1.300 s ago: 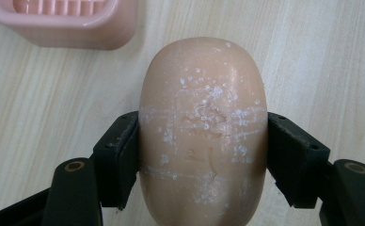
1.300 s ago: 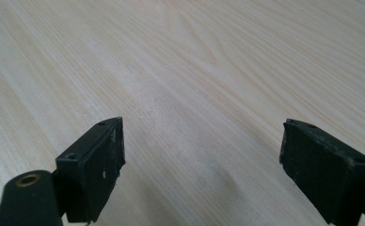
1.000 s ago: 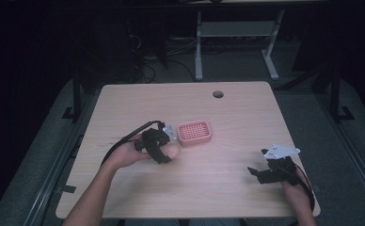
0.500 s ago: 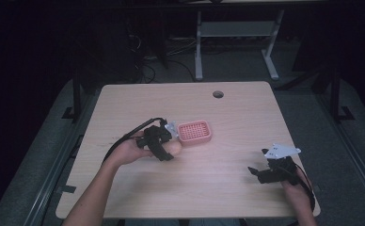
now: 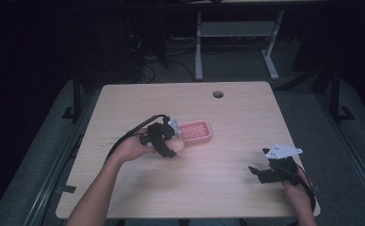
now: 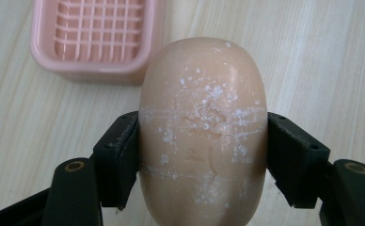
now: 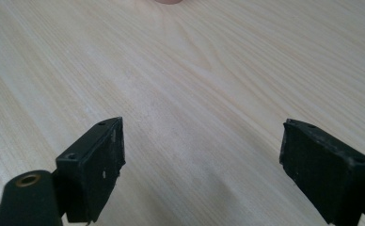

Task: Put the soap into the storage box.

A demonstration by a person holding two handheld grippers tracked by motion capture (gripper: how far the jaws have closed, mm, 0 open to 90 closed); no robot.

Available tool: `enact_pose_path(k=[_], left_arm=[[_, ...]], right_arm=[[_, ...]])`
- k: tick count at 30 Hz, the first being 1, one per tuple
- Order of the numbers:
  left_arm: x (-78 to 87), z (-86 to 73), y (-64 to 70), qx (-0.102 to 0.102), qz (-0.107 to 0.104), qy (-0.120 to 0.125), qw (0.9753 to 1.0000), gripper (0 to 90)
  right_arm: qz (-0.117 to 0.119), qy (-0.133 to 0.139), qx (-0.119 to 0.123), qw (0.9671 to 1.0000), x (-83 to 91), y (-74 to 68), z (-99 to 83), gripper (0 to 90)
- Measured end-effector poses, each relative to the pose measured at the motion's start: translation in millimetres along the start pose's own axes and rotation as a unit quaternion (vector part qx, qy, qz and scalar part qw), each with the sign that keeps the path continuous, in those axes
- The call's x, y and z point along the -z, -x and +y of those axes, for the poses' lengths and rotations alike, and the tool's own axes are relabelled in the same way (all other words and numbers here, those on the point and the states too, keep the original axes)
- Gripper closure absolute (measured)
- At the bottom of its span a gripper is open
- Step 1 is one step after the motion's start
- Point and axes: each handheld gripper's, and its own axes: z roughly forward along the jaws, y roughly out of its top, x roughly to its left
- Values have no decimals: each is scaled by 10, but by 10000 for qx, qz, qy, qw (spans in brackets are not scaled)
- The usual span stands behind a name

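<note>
Left claw (image 6: 203, 160), clamped on soap (image 6: 203, 132), has barely moved beside dish (image 6: 96, 40); placing pending; right claw (image 7: 202, 165) idle, wide open.

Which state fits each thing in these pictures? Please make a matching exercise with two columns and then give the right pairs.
Things:
1. soap
2. dish
3. left gripper
4. right gripper

States:
A. open, jaws wide apart over the bare table
B. pink, with a grid floor, nothing in it
C. shut on a bar
D. peach, oval, clamped between two black jaws

Pairs: 1-D, 2-B, 3-C, 4-A
</note>
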Motion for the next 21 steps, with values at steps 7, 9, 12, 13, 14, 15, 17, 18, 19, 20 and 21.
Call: enact_pose_path(k=[7, 9, 12, 13, 14, 15, 17, 18, 19, 20, 21], left_arm=[[-5, 106, -24, -60, 32, 1, 10000, 323], [-3, 114, -41, -24, 36, -15, 10000, 323], [4, 132, -73, -8, 62, -23, 10000, 323], [10, 136, -85, 5, 53, -4, 10000, 323], [14, 138, -99, 19, 36, 13, 10000, 323], [14, 143, -110, 28, 30, 30, 10000, 323], [7, 160, -128, 17, 60, -12, 10000, 323], [6, 167, -134, 8, 67, -30, 10000, 323], [4, 176, -141, 27, 71, -12, 10000, 323], [6, 185, -149, 40, 57, -1, 10000, 323], [6, 195, -155, 38, 68, 23, 10000, 323]], right_arm=[[14, 1, 38, 10000, -2, -12, 7, 140], [25, 8, 81, 10000, -4, -14, 12, 140], [34, 5, 67, 10000, -7, -19, 15, 140], [23, -1, 73, 10000, -10, -18, 14, 139], [26, -15, 95, 10000, -12, -16, 14, 140], [36, -11, 82, 10000, -12, -19, 15, 139], [43, 12, 76, 10000, -13, -29, 20, 139], [54, 6, 86, 9999, -15, -31, 21, 140], [55, 0, 97, 9999, -17, -32, 22, 140], [62, -13, 88, 9999, -20, -35, 24, 139], [69, -19, 87, 9999, -20, -38, 26, 139]])
